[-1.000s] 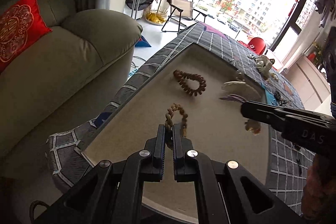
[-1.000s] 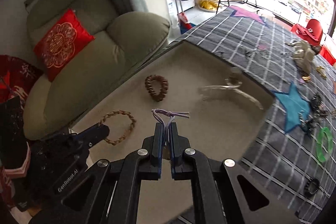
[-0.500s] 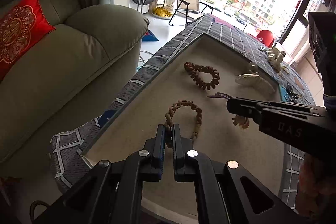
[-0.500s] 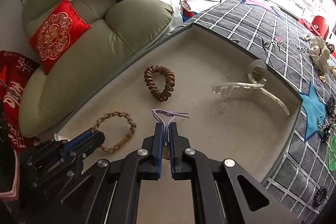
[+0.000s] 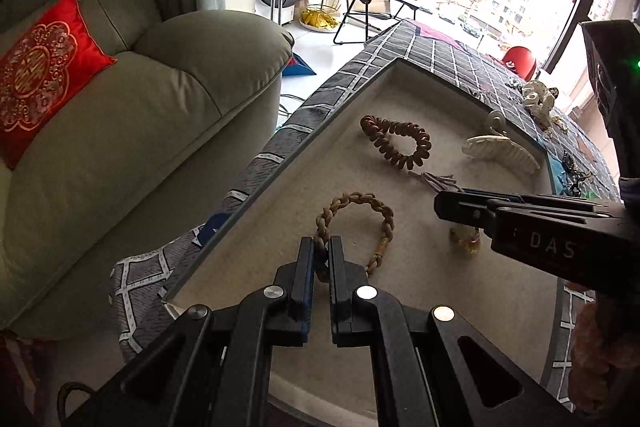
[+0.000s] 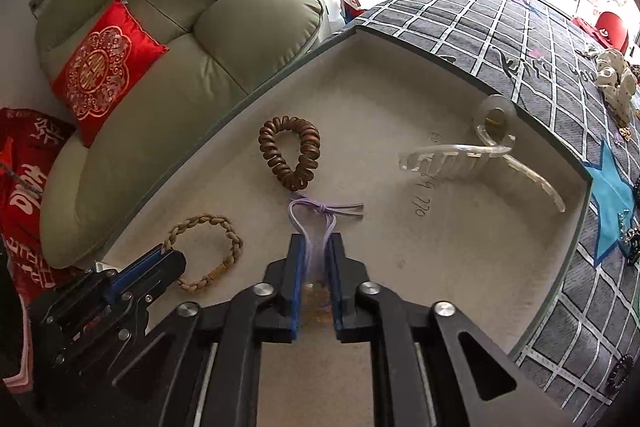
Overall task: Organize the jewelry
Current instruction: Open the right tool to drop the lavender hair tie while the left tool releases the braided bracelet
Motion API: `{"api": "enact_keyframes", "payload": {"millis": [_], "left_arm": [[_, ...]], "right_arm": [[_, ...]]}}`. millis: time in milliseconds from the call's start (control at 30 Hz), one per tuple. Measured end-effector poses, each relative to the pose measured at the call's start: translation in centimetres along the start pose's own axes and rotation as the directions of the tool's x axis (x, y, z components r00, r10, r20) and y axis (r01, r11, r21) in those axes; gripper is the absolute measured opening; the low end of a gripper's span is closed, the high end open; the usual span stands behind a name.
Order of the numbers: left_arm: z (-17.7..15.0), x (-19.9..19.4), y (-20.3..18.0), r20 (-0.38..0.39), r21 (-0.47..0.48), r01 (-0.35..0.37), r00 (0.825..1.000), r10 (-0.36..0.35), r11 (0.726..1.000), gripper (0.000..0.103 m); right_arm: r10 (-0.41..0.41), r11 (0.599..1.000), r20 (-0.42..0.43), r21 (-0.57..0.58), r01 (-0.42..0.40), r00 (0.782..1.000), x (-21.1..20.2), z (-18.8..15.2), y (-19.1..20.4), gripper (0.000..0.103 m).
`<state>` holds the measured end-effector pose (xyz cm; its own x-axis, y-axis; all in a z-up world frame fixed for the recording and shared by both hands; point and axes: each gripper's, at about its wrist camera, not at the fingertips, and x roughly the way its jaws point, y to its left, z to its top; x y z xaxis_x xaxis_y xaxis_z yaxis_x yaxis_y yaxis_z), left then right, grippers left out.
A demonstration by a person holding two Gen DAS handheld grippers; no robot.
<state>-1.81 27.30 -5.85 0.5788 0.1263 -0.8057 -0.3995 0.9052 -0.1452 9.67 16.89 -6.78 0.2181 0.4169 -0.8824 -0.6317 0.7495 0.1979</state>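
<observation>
Low in the center of both wrist views, two pieces are being set into the beige tray (image 6: 460, 251). Pretty sure each should be lowered until it lies flat, well apart from the coil hair tie (image 6: 290, 157) and clear claw clip (image 6: 472, 157), then let go. The left gripper (image 5: 321, 247) is clenched on the braided bracelet (image 5: 356, 223); the right gripper (image 6: 315, 251) is nearly closed, pinching the lilac-corded pouch (image 6: 316, 243).

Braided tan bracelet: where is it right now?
The braided tan bracelet lies in the beige tray near its front left corner, one end between the left gripper jaws, just in front of the brown coil hair tie.
</observation>
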Motion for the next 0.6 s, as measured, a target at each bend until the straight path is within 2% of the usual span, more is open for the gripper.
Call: {"api": "enact_keyframes", "payload": {"millis": [33, 67, 100, 233, 300, 600], "left_arm": [[0.0, -0.1, 0.0, 0.001, 0.002, -0.002, 1.000, 0.002, 1.000, 0.008], [0.1, -0.1, -0.1, 0.003, 0.003, -0.004, 1.000, 0.004, 1.000, 0.008], [0.2, -0.1, -0.2, 0.003, 0.004, -0.005, 1.000, 0.005, 1.000, 0.008], [0.4, -0.2, -0.5, 0.004, 0.007, -0.003, 1.000, 0.003, 1.000, 0.008], [0.4, -0.2, -0.5, 0.000, 0.009, -0.001, 1.000, 0.001, 1.000, 0.008], [0.6, -0.4, -1.6, -0.003, 0.037, 0.007, 1.000, -0.007, 0.999, 0.008]], "right_arm": [[-0.001, 1.000, 0.002, 0.001, 0.001, 1.000, -0.1, 0.0, 0.1, 0.032], [-0.003, 1.000, 0.007, 0.001, 0.003, 1.000, -0.2, 0.0, 0.0, 0.046], [-0.004, 1.000, 0.015, 0.001, 0.004, 1.000, -0.5, 0.0, 0.0, 0.052], [0.007, 1.000, 0.050, 0.015, -0.007, 0.999, -1.9, 0.2, -0.3, 0.059], [0.011, 1.000, 0.070, 0.028, -0.013, 0.997, -2.6, 0.1, -0.7, 0.065], [0.015, 0.997, 0.101, 0.079, -0.023, 0.995, -4.2, 0.1, -2.3, 0.070]]}}
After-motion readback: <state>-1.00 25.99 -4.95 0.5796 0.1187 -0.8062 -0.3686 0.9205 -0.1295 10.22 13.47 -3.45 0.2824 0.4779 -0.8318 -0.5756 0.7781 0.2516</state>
